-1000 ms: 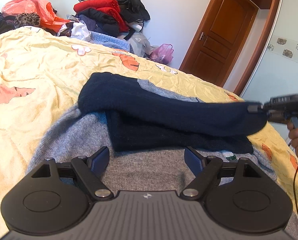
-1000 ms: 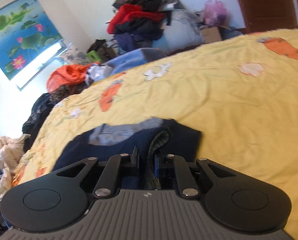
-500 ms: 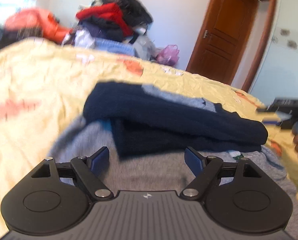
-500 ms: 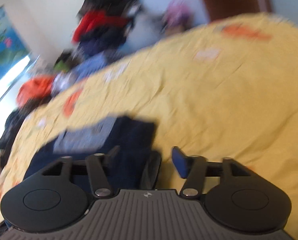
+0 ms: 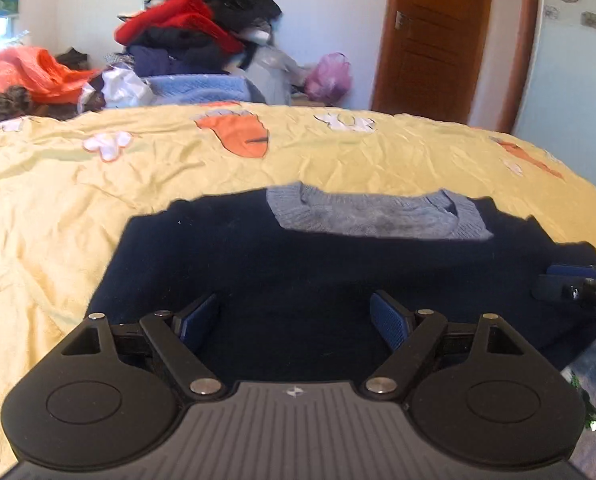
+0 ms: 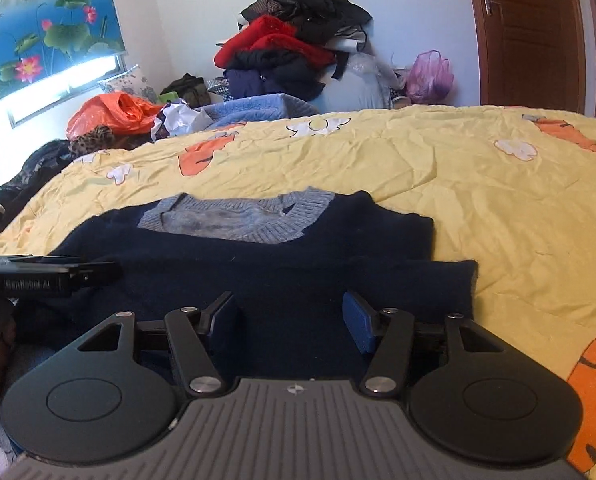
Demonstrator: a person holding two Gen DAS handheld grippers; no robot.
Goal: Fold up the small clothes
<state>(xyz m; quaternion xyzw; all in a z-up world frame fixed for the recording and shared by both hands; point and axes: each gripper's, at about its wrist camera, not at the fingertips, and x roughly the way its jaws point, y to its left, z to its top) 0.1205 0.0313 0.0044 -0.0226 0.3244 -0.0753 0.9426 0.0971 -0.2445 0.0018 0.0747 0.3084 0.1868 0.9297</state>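
Navy sweater (image 5: pixel 298 264) laid on bed (image 5: pixel 98 184); left gripper (image 5: pixel 296 314) held wide, empty; right gripper (image 6: pixel 288 320) closing, nothing gripped.

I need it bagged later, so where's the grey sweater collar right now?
In both wrist views the grey collar lies centred on the navy sweater's far edge, against the yellow bedspread.

left wrist: low, close over navy sweater (image 5: pixel 298 272), facing door | right wrist: same, beside | shared: sweater, bed (image 6: pixel 477 200), clothes pile (image 6: pixel 290 52)

The sweater (image 6: pixel 258 276) lies on the bed cover (image 6: pixel 477 200), with a clothes pile (image 6: pixel 294 52) behind the bed.
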